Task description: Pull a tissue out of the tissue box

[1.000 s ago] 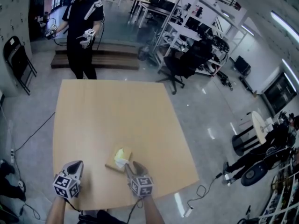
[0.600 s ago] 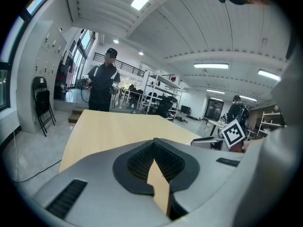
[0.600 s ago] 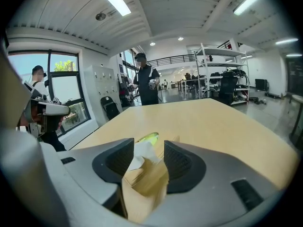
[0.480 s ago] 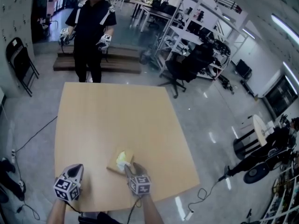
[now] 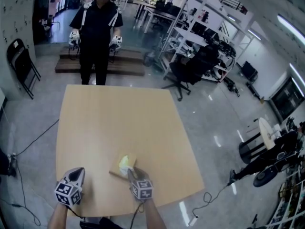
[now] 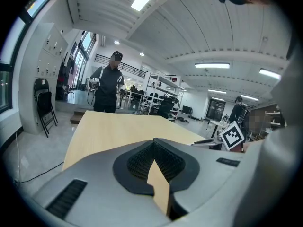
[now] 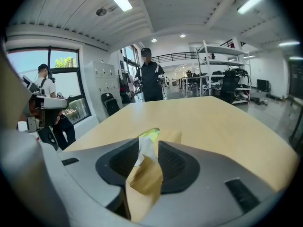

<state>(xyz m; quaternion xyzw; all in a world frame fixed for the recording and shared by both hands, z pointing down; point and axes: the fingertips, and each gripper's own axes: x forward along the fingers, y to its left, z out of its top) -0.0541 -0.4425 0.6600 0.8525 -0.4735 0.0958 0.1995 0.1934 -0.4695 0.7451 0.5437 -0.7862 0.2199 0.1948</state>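
**Workshop tabletop: right gripper set around the tissue tuft**

Pale wooden tabletop (image 5: 119,113) fills the middle of an open workshop. Shelving racks (image 5: 200,27) stand beyond it, and a person (image 5: 95,27) in dark clothes stands at its far edge.

The only thing on the tabletop is the tissue box (image 7: 171,136). It lies directly ahead of the right gripper (image 5: 130,171) and just under its tips.

The box is a low kraft-brown carton with a yellow-green patch on its top face. A white tissue (image 7: 144,152) rises from its slot as a crumpled, upright tuft, thin and limp.

That tuft stands right between the right gripper's jaws, which have just been closing on it. They stand apart, with the paper filling most of the gap. I judge it is not yet firmly pinched.

The left gripper (image 6: 154,143) hovers off to the left of the right one, clear of the box. Its jaws are together and there is nothing in them.

The step in hand is the grasp itself. The next move calls for closing fully on the tuft, then drawing it up and away from the slot. The light carton may lift or slide along with the sheet, since nothing pins it down.
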